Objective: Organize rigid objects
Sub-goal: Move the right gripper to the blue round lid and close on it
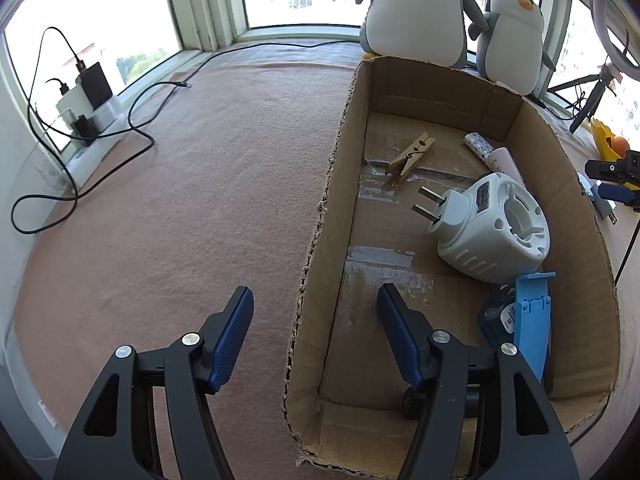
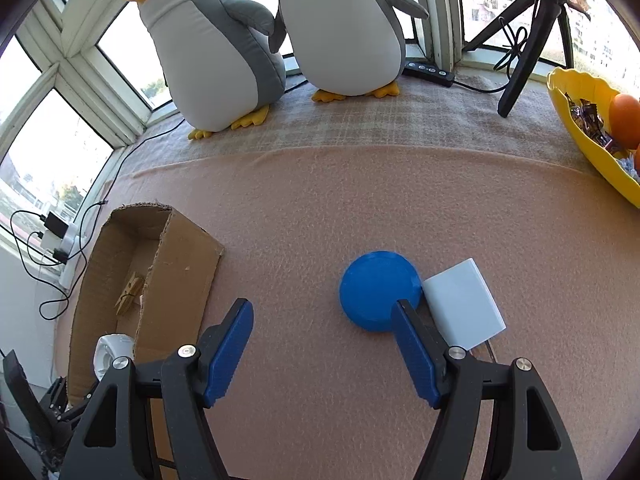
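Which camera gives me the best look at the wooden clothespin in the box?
The left wrist view. It looks down into the cardboard box, so the whole wooden clothespin shows lying on the box floor. The right wrist view catches only part of it, small and mostly hidden behind the box wall.

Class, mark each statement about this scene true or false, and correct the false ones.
1. A clothespin lies inside the cardboard box. True.
2. The blue disc is inside the box. False: it lies on the cloth outside it, beside a white block.
3. The right tongs grip the disc. False: they are open and hold nothing.
4. A white plug lies in the box. True.
5. Two plush penguins stand by the window. True.
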{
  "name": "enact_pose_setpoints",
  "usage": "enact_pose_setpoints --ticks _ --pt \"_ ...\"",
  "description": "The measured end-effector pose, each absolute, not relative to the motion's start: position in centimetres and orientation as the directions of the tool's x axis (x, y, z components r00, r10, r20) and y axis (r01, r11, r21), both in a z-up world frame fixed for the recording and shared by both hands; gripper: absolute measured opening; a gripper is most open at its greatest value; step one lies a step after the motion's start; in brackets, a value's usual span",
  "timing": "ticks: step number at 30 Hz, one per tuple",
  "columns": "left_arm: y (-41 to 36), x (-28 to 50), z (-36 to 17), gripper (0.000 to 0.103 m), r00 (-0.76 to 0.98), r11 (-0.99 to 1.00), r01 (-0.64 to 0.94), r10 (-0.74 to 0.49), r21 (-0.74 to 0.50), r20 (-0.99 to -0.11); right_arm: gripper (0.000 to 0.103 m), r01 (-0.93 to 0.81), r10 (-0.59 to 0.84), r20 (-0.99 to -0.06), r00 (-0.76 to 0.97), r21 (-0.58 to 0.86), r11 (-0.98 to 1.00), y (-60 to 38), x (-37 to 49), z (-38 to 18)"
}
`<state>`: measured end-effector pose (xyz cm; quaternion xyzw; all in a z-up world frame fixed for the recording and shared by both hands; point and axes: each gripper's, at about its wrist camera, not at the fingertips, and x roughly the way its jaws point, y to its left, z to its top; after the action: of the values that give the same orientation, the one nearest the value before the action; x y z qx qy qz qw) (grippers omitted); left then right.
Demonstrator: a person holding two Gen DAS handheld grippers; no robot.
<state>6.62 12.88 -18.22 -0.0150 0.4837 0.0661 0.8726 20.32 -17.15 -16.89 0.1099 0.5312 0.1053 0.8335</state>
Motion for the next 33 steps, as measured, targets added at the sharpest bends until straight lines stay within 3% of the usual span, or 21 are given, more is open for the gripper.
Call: enact_pose_setpoints --ticks 16,27,33 --pt "12.8 6.6 -18.2 0.065 0.526 0.991 -0.13 0.099 0.035 -0.845 0.068 0.032 0.252 -0.89 0.379 0.285 0.958 -18.2 21.1 -19.3" --pt "12.9 6.6 -18.2 0.066 0.526 0.991 -0.131 0.098 0.033 -0.845 0.067 -0.016 0.118 -0.918 0.379 0.121 0.992 -16.6 23.3 -19.6" --pt "12.9 6.6 -18.2 0.066 0.526 0.991 -0.131 0.098 0.033 -0.845 0.056 -0.07 0.034 -0.923 0.383 0.008 0.998 -15.6 22.8 -19.8"
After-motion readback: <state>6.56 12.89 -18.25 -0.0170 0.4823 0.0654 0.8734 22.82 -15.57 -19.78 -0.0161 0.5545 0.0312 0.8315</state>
